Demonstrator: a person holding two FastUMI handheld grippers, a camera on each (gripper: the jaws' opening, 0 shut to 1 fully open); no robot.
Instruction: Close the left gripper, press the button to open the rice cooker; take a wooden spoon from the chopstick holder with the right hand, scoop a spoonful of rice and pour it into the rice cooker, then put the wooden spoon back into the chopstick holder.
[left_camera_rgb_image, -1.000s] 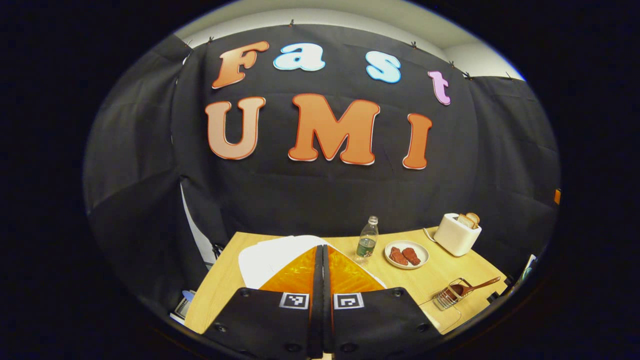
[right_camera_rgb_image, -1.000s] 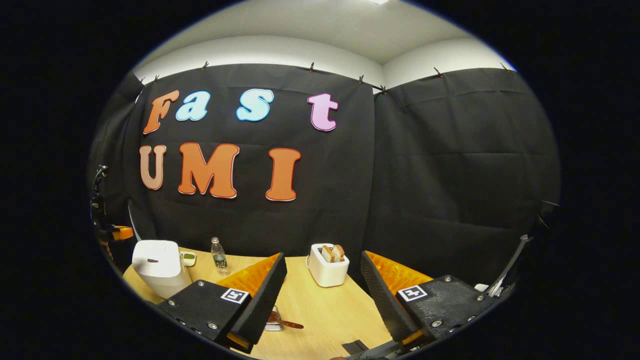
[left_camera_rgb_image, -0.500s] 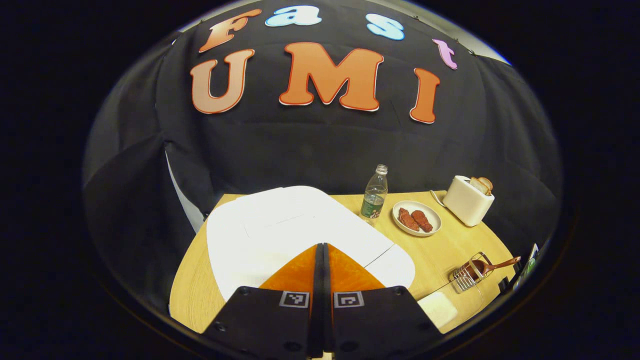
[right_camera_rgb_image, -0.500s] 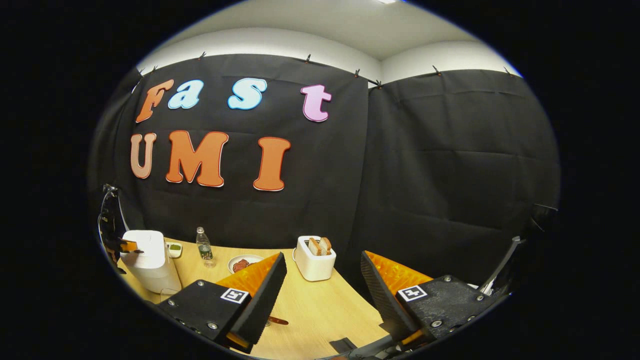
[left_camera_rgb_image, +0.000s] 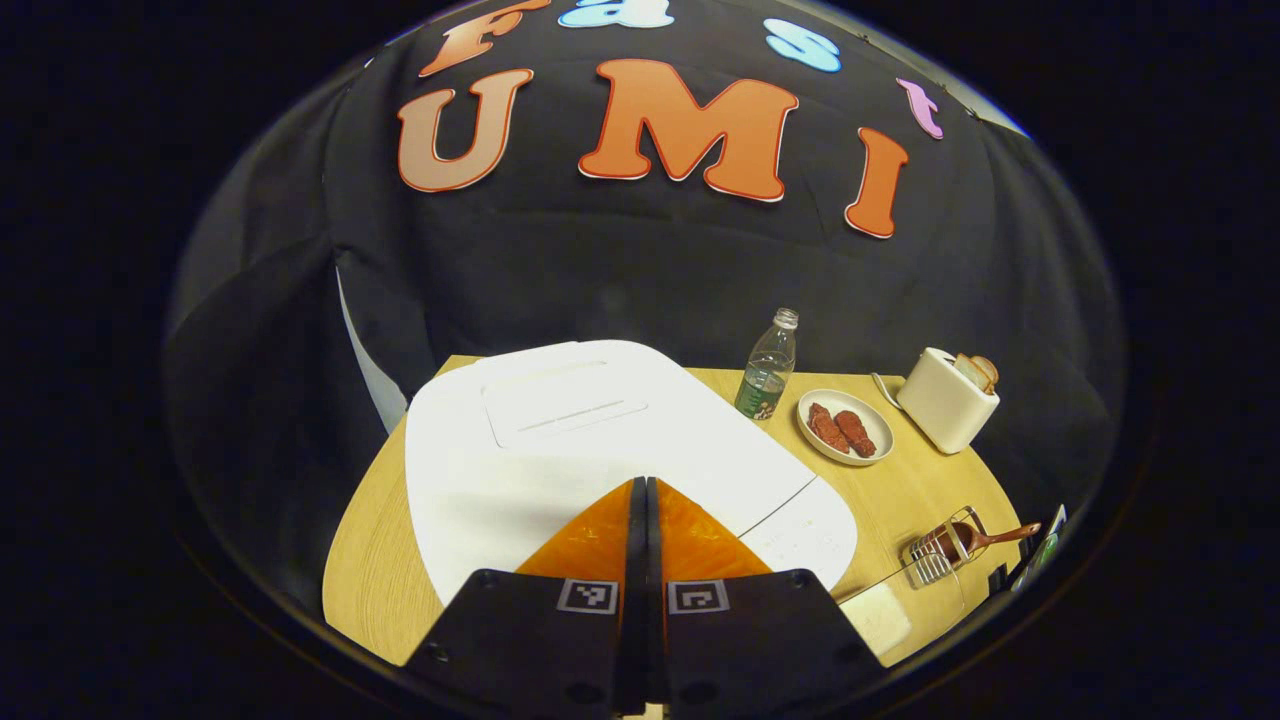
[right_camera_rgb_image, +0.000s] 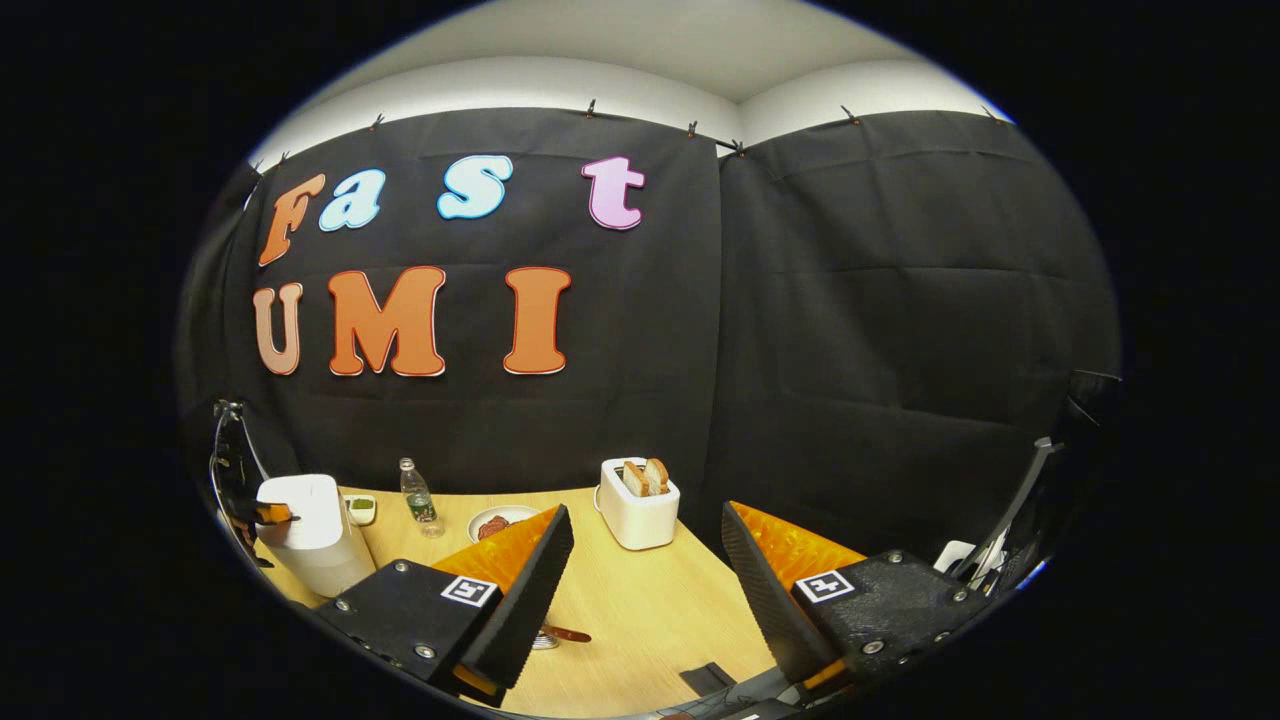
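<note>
Wooden table (left_camera_rgb_image: 370, 560) carries everything. Biggest item is the white rice cooker (left_camera_rgb_image: 560, 450), lid down, sitting at the table's left part in the left gripper view; in the right gripper view the same cooker (right_camera_rgb_image: 300, 530) stands at the far left edge of the table (right_camera_rgb_image: 640, 610).

Left gripper (left_camera_rgb_image: 640, 500): fingers pressed together, nothing between them, tips over the front part of the cooker's lid, near the lighter control panel (left_camera_rgb_image: 800, 535). Contact with the lid can't be told from this angle. In the right gripper view, that gripper (right_camera_rgb_image: 270, 514) shows as a small shape right at the cooker's top front.

Right gripper (right_camera_rgb_image: 645, 545): fingers wide apart, holding nothing, raised above the table with bare tabletop between them.

White toaster (left_camera_rgb_image: 945, 400) with bread slices in its slots sits at the far right of the table; in the right gripper view the toaster (right_camera_rgb_image: 638, 505) is just beyond the finger gap.

White plate (left_camera_rgb_image: 845, 427) with two reddish-brown pieces of food lies between toaster and clear plastic bottle (left_camera_rgb_image: 768, 365), which stands upright just right of the cooker.

Wire chopstick holder (left_camera_rgb_image: 935, 555) is at the near right edge, well apart from the cooker. Wooden spoon (left_camera_rgb_image: 975, 540) sits in it, bowl down in the holder, handle sticking out to the right.

A small white block (left_camera_rgb_image: 875, 618) lies just in front of the cooker's right corner.
</note>
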